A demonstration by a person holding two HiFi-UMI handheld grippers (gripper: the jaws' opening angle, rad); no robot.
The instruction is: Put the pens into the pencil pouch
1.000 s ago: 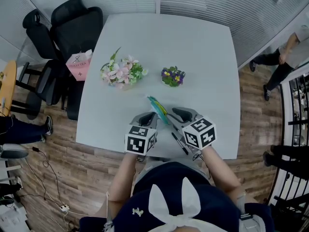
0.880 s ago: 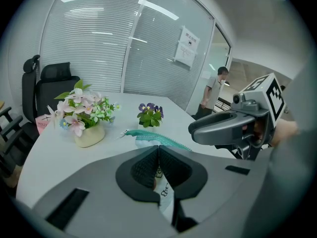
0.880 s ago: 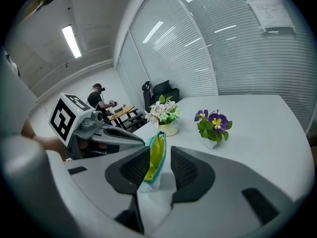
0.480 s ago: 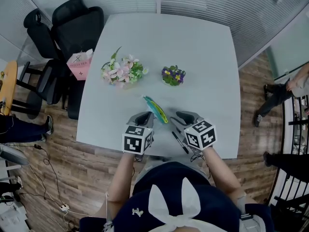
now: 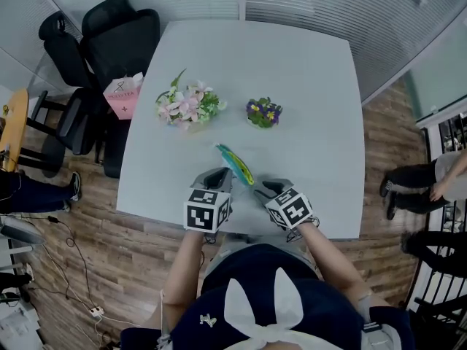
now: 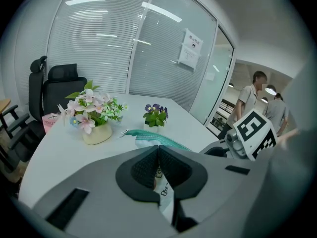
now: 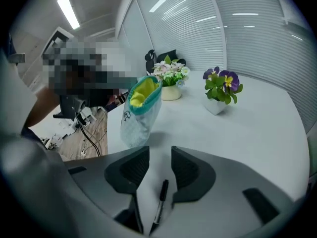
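Observation:
A teal pencil pouch (image 5: 235,164) with something yellow inside is held up off the white table (image 5: 306,86). My left gripper (image 5: 219,176) is shut on its lower edge, and pale printed fabric (image 6: 166,198) shows between the closed jaws (image 6: 158,150). In the right gripper view the pouch (image 7: 140,112) stands with its mouth facing up. My right gripper (image 5: 267,189) hangs low over the near table edge. Its jaws (image 7: 158,155) have just been opening, and a black pen (image 7: 161,205) lies on the table between them, untouched. The pen is hidden in the head view.
A pot of pink flowers (image 5: 188,106) and a small pot of purple flowers (image 5: 263,112) stand at mid-table beyond the pouch. A black office chair (image 5: 109,35) and a pink bag (image 5: 121,95) sit off the left edge. People stand at the far right (image 5: 430,181).
My right gripper has dropped and come in over the black pen, which now lies under it, hidden in the head view. The left gripper and pouch have barely shifted.

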